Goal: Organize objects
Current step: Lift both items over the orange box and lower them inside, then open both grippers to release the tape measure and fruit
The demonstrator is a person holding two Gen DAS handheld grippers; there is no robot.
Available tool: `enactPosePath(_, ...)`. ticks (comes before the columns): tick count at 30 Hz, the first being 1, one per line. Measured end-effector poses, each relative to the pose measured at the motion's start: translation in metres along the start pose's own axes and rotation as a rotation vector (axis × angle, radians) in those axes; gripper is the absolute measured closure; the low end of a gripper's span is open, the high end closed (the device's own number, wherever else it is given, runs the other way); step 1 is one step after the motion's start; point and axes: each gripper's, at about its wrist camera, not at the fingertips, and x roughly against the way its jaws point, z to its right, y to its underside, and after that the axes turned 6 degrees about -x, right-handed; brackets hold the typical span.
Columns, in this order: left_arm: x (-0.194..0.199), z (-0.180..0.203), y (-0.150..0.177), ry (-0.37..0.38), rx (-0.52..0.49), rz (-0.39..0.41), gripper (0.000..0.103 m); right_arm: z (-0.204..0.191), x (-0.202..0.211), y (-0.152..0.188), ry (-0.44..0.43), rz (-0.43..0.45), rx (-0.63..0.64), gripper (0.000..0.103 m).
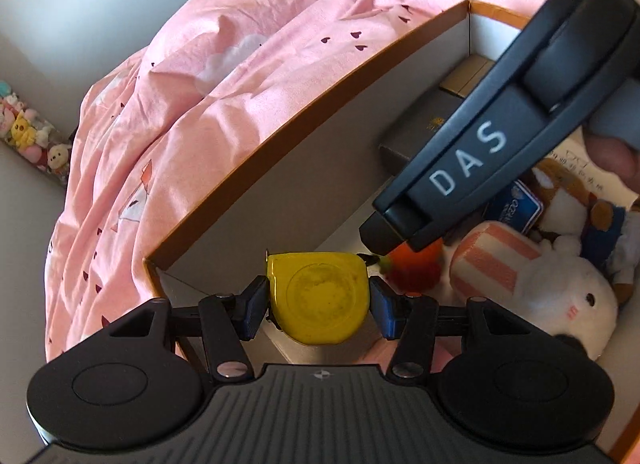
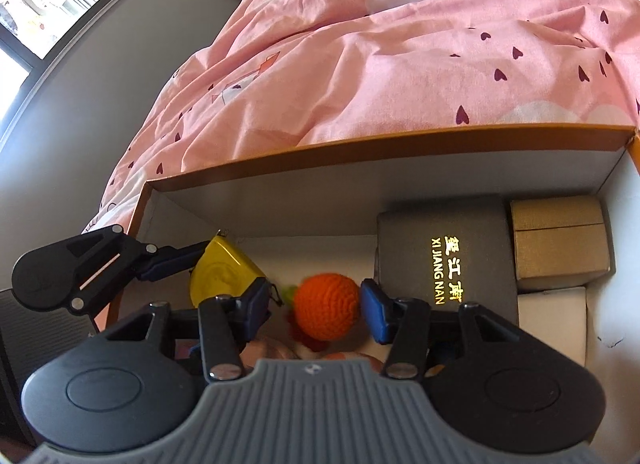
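Note:
My left gripper (image 1: 318,300) is shut on a yellow tape measure (image 1: 320,296), held just inside the near left corner of an orange-rimmed box (image 1: 320,104). In the right wrist view the same tape measure (image 2: 224,268) sits against one left finger (image 2: 172,258). My right gripper (image 2: 316,308) stands open around an orange crocheted ball (image 2: 328,306). The ball is blurred; a gap shows at the left pad (image 2: 260,304). From the left wrist view the right gripper (image 1: 394,238) hangs tip-down over that orange ball (image 1: 416,268).
The box (image 2: 360,148) lies on pink bedding (image 2: 400,64). It holds a dark box with gold lettering (image 2: 444,264), a tan box (image 2: 560,240), a white box (image 2: 552,324), a white rabbit plush (image 1: 560,296), a pink-striped plush (image 1: 492,260) and a brown plush (image 1: 560,200).

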Motion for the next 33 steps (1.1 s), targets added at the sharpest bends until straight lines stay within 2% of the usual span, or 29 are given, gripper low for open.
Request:
enactPosePath(5, -0.002, 0.002, -0.006, 0.052, -0.062, -0.018, 0.042, 0.001, 0.010, -0.001, -0.011, 0.026, 0.014, 0.047)
enactPosePath(9, -0.013, 0.006, -0.010, 0.043, -0.096, -0.100, 0.042, 0.000, 0.019, 0.000, -0.005, 0.056, 0.029, 0.046)
enactPosePath(14, -0.024, 0.003, -0.013, 0.072, -0.072, -0.191, 0.042, 0.001, 0.024, 0.003, 0.023, 0.075, 0.047, 0.046)
enactPosePath(16, -0.026, 0.002, -0.012, 0.070, -0.066, -0.204, 0.039, 0.003, 0.024, 0.003, 0.029, 0.074, 0.045, 0.046)
enactPosePath(20, -0.022, 0.002, -0.008, 0.069, -0.064, -0.193, 0.036, 0.005, 0.026, 0.004, 0.036, 0.073, 0.043, 0.046)
enactPosePath(25, -0.010, 0.008, -0.002, 0.010, -0.096, -0.149, 0.031, 0.002, 0.034, 0.006, 0.041, 0.085, 0.052, 0.046)
enactPosePath(30, 0.022, 0.007, 0.005, -0.019, -0.053, -0.080, 0.030, -0.003, 0.051, 0.012, 0.052, 0.110, 0.075, 0.046)
enactPosePath(33, 0.049, 0.004, 0.012, -0.062, -0.006, -0.022, 0.030, -0.007, 0.065, 0.016, 0.061, 0.129, 0.090, 0.046)
